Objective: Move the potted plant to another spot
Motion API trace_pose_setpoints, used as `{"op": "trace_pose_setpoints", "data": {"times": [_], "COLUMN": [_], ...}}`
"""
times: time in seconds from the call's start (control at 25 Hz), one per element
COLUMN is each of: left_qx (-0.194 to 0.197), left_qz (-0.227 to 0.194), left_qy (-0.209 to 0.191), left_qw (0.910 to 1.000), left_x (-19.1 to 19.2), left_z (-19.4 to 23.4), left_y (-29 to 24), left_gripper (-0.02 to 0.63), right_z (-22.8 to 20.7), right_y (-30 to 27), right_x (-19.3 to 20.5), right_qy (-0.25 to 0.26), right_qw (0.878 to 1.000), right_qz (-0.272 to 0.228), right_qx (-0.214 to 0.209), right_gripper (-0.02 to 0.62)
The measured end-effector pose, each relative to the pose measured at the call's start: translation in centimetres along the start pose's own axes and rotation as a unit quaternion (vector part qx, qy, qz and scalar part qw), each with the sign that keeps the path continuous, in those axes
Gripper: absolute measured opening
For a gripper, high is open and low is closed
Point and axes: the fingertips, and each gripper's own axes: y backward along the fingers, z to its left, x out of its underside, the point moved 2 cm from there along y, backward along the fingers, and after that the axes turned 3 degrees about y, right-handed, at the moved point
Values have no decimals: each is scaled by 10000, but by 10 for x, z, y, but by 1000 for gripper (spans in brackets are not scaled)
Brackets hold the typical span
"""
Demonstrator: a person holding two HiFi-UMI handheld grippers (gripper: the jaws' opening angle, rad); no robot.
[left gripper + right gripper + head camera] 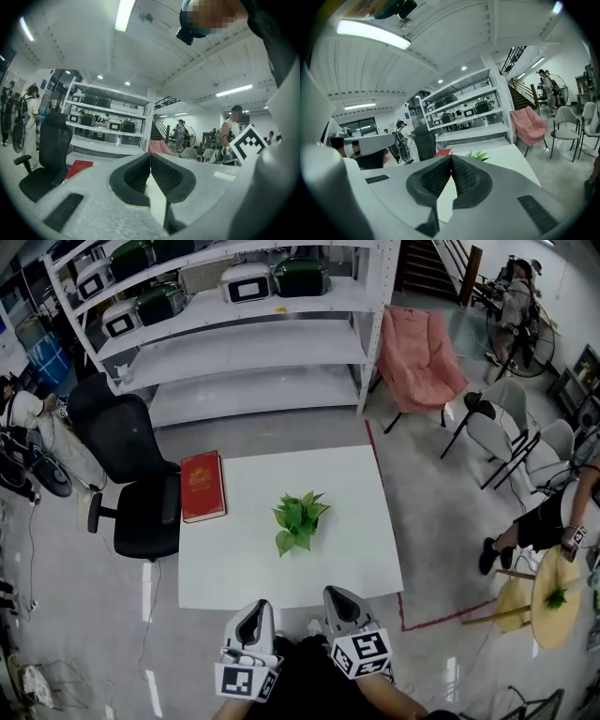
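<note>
Green-leaved potted plant (299,518), white table (244,559), red book (202,486), pink chair (418,354), black office chair (131,474).

Closed hand-held gripper (150,161), empty.

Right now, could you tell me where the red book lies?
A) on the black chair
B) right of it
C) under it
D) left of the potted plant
D: the red book lies at the table's left edge, apart from the potted plant near the middle.
</note>
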Motion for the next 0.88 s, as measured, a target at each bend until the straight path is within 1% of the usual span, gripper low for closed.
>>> {"op": "trace_pose_setpoints", "data": {"times": [0.24, 0.4, 0.64, 0.88], "left_qx": [-60, 19, 333, 707], "left_qz": [-27, -8, 30, 113], "left_qy": [-56, -42, 43, 69], "left_qw": [10000, 10000, 9994, 9974], "left_x": [-9, -9, -15, -24], "left_z": [7, 22, 44, 78], "left_y": [-25, -44, -79, -105], "left_gripper": [18, 18, 18, 18], "right_z": [-25, -35, -44, -45], "right_y": [-19, -37, -68, -101], "right_x": [-3, -3, -5, -5], "right_qy": [-104, -97, -115, -314], "right_qw": [9998, 9995, 9977, 9932], "right_qz": [97, 169, 354, 540], "right_qx": [128, 258, 566, 983], "right_gripper": [8, 8, 8, 8]}}
